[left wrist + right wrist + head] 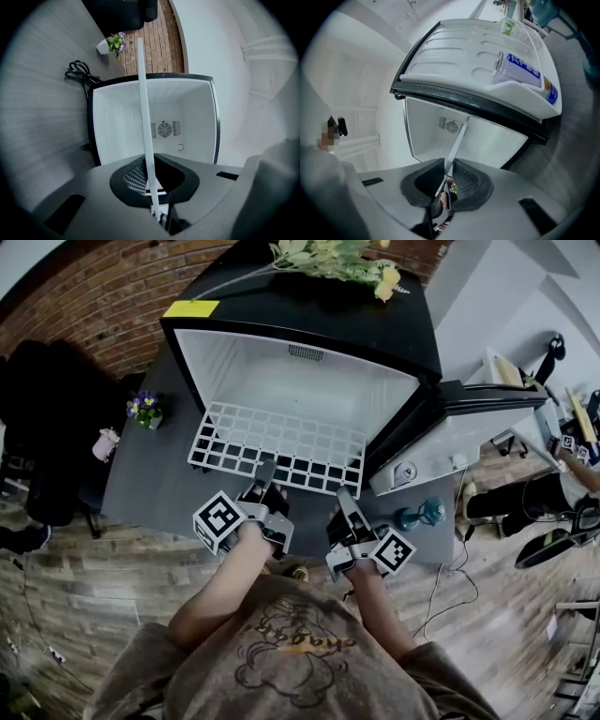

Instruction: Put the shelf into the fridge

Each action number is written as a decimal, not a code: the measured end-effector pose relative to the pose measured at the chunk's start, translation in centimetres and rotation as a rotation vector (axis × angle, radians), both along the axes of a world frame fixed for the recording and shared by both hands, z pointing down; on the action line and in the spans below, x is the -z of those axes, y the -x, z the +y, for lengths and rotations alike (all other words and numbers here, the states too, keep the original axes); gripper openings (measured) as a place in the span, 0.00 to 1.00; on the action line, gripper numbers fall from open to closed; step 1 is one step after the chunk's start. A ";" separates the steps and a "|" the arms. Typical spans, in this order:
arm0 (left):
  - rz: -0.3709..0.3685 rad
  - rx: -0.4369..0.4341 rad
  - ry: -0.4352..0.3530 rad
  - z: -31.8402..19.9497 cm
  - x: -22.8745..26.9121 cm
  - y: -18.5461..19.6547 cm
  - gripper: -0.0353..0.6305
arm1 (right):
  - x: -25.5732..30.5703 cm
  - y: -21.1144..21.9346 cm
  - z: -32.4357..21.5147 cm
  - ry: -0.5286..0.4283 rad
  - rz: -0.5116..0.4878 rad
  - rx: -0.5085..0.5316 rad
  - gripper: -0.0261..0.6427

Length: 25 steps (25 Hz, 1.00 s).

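A white wire shelf [277, 446] lies flat at the mouth of the open black fridge [309, 381], its far edge inside the white cavity. My left gripper [265, 476] is shut on the shelf's near edge left of the middle. My right gripper [343, 500] is shut on the same edge further right. In the left gripper view the shelf [143, 103] shows edge-on as a thin white bar pinched between the pads [136, 178]. The right gripper view has the shelf [457, 140] running from the jaws toward the fan grille [451, 125] in the fridge's back wall.
The fridge door [459, 427] hangs open to the right, with a can [520, 70] in its rack. Yellow flowers [337, 259] and a yellow note [190, 308] lie on top. A small flower pot [145, 411] stands left. A teal object [417, 515] sits right.
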<state>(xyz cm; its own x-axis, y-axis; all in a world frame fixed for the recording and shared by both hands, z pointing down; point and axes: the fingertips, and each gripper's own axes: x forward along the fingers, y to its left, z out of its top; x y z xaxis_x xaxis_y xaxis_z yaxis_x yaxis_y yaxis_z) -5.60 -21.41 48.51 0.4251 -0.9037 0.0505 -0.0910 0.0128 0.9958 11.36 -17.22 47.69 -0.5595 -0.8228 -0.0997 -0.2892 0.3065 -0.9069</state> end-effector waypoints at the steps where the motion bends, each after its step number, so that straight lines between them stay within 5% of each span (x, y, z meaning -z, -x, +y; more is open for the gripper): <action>1: -0.002 -0.001 0.002 -0.2 0.1 -0.1 0.12 | -0.1 -0.3 -0.3 0.005 -0.009 -0.013 0.12; 25: 0.031 -0.045 0.017 -4.5 -0.7 -0.7 0.12 | -0.7 -0.8 -4.1 0.045 -0.011 -0.052 0.11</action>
